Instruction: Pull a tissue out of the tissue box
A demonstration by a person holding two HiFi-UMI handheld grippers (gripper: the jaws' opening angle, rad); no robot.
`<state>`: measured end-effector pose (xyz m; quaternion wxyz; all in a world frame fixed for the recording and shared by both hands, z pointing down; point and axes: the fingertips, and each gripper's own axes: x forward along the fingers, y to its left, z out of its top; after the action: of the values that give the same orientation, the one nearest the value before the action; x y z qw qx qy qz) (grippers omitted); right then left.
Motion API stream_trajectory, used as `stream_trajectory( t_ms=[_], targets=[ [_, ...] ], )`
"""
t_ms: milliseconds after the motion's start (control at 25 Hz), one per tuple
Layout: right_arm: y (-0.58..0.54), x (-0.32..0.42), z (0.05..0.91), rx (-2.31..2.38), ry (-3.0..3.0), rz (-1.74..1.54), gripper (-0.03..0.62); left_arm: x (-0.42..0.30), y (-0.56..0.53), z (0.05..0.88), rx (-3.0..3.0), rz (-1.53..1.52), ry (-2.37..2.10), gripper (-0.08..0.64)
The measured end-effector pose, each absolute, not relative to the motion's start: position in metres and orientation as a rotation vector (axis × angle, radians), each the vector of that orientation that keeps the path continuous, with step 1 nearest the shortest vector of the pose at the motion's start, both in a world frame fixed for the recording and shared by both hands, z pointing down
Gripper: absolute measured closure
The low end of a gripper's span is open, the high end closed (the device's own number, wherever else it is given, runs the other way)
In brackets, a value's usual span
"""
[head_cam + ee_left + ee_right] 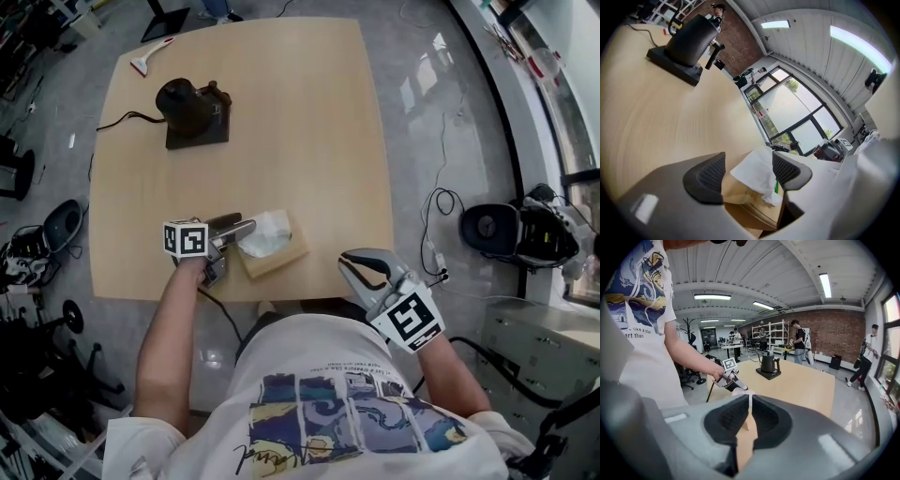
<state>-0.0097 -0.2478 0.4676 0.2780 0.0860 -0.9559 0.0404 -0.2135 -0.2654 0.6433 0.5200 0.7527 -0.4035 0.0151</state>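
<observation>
A tan tissue box [281, 257] stands near the front edge of the wooden table [309, 141], with a white tissue [265, 232] sticking out of its top. My left gripper [242, 228] reaches in from the box's left. In the left gripper view its jaws [749, 172] stand wide open with the tissue [757, 176] between the pads and the box [740, 199] below them. The pads do not press on the tissue. My right gripper [347, 262] hangs off the table's front right edge, well clear of the box. In the right gripper view it [750, 411] is shut and empty.
A black kettle on a dark base [195, 111] sits at the far left of the table, its cable running off the left edge. A white and red tool [150, 58] lies at the far left corner. Several people stand in the background [799, 345].
</observation>
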Motion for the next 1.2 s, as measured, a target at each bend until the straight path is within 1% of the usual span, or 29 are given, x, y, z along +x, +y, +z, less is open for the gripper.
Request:
stream_trajectory(
  t_ms=[200, 480, 600, 640, 680, 720, 760, 800, 920, 960, 1040, 1200],
  targets=[
    [-0.253, -0.010, 0.471, 0.224, -2.562, 0.124, 0.571, -0.205, -0.265, 0.650, 1.769, 0.016, -0.877, 0.247],
    [-0.255, -0.008, 0.476, 0.230, -2.553, 0.137, 0.571, -0.207, -0.262, 0.652, 1.833, 0.132, -0.829, 0.330],
    [-0.255, -0.008, 0.477, 0.231, -2.551, 0.141, 0.571, -0.205, -0.260, 0.649, 1.865, 0.188, -0.787, 0.389],
    [-0.255, -0.007, 0.478, 0.228, -2.550, 0.135, 0.571, -0.204, -0.260, 0.648, 1.867, 0.193, -0.771, 0.394],
    [-0.255, -0.007, 0.478, 0.225, -2.549, 0.133, 0.571, -0.203, -0.259, 0.648, 1.866, 0.196, -0.754, 0.389],
    [-0.254, -0.008, 0.478, 0.225, -2.549, 0.132, 0.571, -0.201, -0.259, 0.649, 1.864, 0.199, -0.737, 0.358],
    [-0.254, -0.008, 0.479, 0.224, -2.548, 0.132, 0.571, -0.199, -0.258, 0.650, 1.864, 0.204, -0.720, 0.311],
    [-0.253, -0.009, 0.479, 0.224, -2.546, 0.133, 0.571, -0.197, -0.258, 0.650, 1.866, 0.211, -0.703, 0.295],
    [-0.253, -0.010, 0.479, 0.224, -2.543, 0.136, 0.571, -0.193, -0.258, 0.651, 1.882, 0.240, -0.672, 0.288],
    [-0.253, -0.011, 0.479, 0.225, -2.543, 0.136, 0.571, -0.193, -0.259, 0.652, 1.892, 0.258, -0.674, 0.299],
    [-0.253, -0.010, 0.479, 0.228, -2.541, 0.136, 0.571, -0.195, -0.259, 0.652, 1.910, 0.285, -0.688, 0.363],
    [-0.252, -0.009, 0.478, 0.236, -2.539, 0.134, 0.571, -0.196, -0.260, 0.643, 1.953, 0.300, -0.710, 0.434]
  ],
)
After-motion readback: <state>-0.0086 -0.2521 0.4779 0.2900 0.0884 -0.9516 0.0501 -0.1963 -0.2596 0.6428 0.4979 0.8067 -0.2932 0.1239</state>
